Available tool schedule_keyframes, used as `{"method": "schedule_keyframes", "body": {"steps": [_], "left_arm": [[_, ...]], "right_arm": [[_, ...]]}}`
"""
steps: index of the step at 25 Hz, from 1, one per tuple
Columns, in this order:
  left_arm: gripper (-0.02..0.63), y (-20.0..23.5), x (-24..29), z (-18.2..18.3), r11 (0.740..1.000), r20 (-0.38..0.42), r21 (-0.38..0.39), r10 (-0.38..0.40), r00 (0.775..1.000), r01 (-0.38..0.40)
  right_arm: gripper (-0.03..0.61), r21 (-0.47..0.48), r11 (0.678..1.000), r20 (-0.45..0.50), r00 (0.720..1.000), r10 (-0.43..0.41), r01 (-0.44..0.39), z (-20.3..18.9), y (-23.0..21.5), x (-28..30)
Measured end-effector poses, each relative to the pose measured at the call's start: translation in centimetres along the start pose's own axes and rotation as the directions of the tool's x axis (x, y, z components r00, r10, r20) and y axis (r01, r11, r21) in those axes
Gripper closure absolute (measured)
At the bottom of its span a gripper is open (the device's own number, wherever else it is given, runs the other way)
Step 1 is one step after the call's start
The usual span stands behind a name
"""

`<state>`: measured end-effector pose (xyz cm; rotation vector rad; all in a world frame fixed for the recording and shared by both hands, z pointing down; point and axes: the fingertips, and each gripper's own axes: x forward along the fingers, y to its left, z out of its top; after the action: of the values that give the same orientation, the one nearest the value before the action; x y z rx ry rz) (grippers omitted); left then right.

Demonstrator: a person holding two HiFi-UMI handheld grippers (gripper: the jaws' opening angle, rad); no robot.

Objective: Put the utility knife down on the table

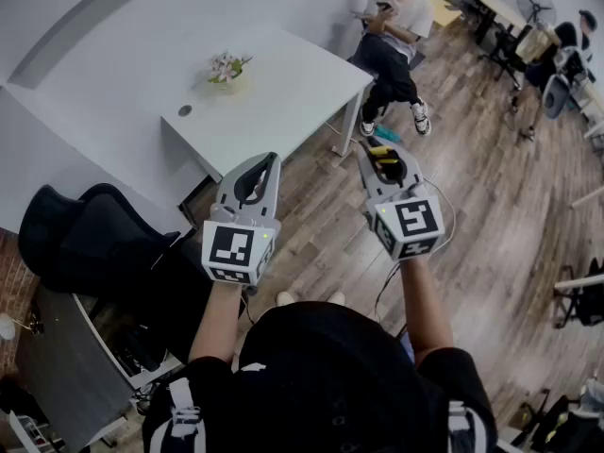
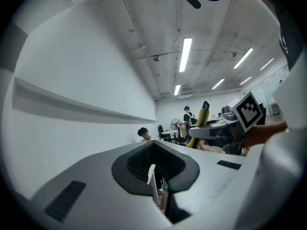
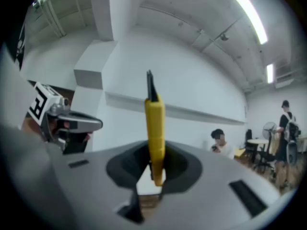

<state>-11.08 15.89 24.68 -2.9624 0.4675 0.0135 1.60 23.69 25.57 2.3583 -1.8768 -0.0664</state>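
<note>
1. A seated person at the top centre of the head view holds a phone up.
2. A small pot of flowers stands in the upper left-centre.
3. A black office chair sits at the left edge.
4. A wooden plank floor fills the right half.
5. A standing fan is in the upper right corner.
6. Long ceiling light strips run across the top of the left gripper view.

The utility knife is yellow with a black tip, the left tool and right tool are grey with black-and-white square patterns at the rear, the bench is white, and the floor is brown wood-grain planks.
</note>
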Motion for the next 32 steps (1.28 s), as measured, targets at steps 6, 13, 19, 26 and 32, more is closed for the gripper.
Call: {"method": "schedule_keyframes", "body": {"steps": [6,13,19,26,32], "left_arm": [[0.594,-0.3,0.2,-0.1,1.0,-0.001,-0.005,-0.001,1.0,0.001],[0.594,-0.8,0.4,-0.2,1.0,-0.009,-0.004,-0.001,1.0,0.001],[0.594,-2.0,0.6,-0.1,1.0,-0.015,-0.005,0.01,1.0,-0.01],[0.594,-4.7,1.6,-0.1,0.999,-0.019,-0.002,0.032,0.999,-0.032],[0.594,-7.3,2.0,-0.8,0.998,-0.035,0.008,0.06,0.998,-0.06]], "right_arm": [[0.491,-0.004,1.0,-0.006,1.0,-0.009,0.009,-0.1,-0.3,-0.2],[0.491,0.014,1.0,-0.019,1.0,-0.012,0.012,-0.5,-1.0,-0.4],[0.493,0.021,1.0,-0.013,1.0,-0.011,0.012,-0.6,-1.9,-1.3],[0.495,0.013,1.0,-0.019,1.0,0.013,-0.012,-1.6,-3.9,-2.7],[0.495,0.019,0.999,-0.021,0.999,0.046,-0.045,-3.1,-5.7,-4.1]]}}
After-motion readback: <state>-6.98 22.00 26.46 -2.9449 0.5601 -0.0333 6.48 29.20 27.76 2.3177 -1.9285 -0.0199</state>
